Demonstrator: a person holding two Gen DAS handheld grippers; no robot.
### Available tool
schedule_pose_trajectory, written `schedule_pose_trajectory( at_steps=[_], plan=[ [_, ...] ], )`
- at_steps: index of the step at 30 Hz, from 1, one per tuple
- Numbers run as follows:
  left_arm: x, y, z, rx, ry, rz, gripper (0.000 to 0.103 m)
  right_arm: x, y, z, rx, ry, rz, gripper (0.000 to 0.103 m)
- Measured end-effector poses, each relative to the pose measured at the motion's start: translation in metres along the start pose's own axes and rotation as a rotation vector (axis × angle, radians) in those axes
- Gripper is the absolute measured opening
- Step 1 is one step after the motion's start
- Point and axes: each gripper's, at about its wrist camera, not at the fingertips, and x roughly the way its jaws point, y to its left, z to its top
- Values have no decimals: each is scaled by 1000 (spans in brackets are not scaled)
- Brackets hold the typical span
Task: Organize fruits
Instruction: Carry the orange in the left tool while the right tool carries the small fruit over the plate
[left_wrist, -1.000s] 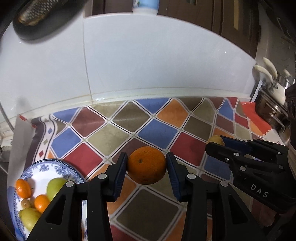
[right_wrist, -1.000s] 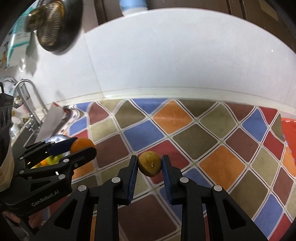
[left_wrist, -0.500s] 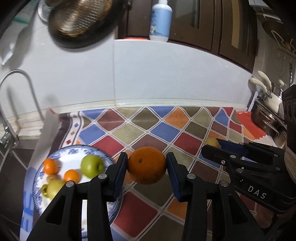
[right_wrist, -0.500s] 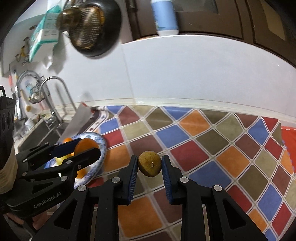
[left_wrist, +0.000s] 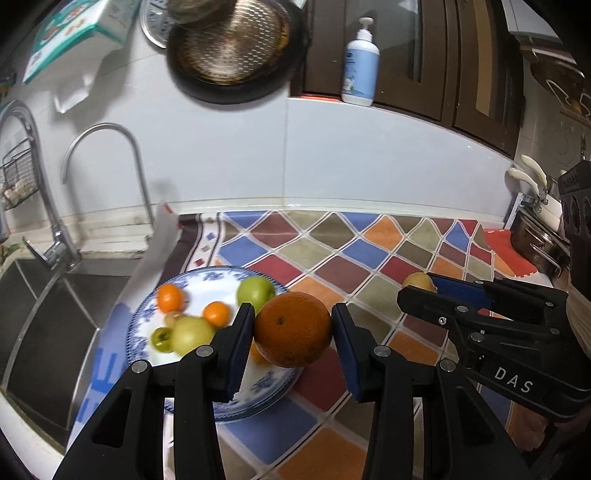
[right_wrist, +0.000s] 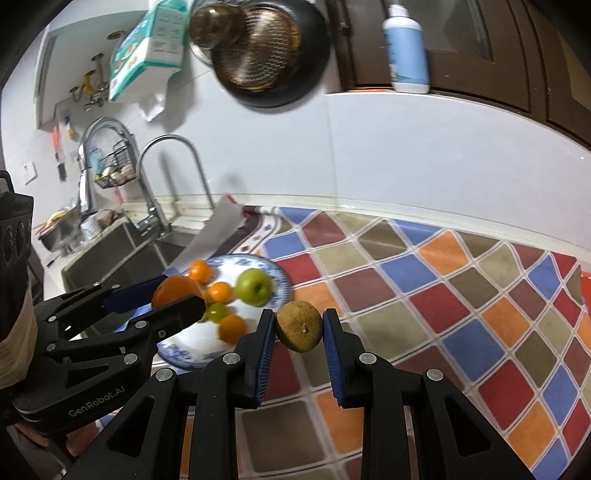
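My left gripper (left_wrist: 293, 332) is shut on a large orange (left_wrist: 292, 328) and holds it above the right edge of a blue-and-white plate (left_wrist: 147, 314). The plate holds a green apple (left_wrist: 255, 290), small oranges (left_wrist: 170, 297) and other small fruits. My right gripper (right_wrist: 299, 330) is shut on a small brownish-yellow fruit (right_wrist: 299, 325), held above the patterned mat just right of the plate (right_wrist: 280, 275). The left gripper (right_wrist: 177, 295) with the orange (right_wrist: 173, 290) shows at the left of the right wrist view. The right gripper (left_wrist: 417, 288) shows at the right of the left wrist view.
A colourful diamond-patterned mat (left_wrist: 369, 258) covers the counter. A sink (left_wrist: 44, 314) with a curved faucet (left_wrist: 110, 155) lies to the left of the plate. A white tiled wall stands behind. A pan (left_wrist: 232, 55) hangs above; a lotion bottle (left_wrist: 360, 66) stands on the ledge. Pots (left_wrist: 535, 240) sit far right.
Both grippers have risen and moved left with their fruits. The plate and sink have come into fuller view, and the orange now hangs over the plate's edge.
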Motion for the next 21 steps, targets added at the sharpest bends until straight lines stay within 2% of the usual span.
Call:
schedule_pose_trajectory(
  at_steps=[11,21],
  plan=[
    [-21,54,-18,-3,13,29,42,13,57,-5,-21,16,35,27],
    [-9,97,-36,8,73,23,42,47,95,-12,-11,76,41,27]
  ],
)
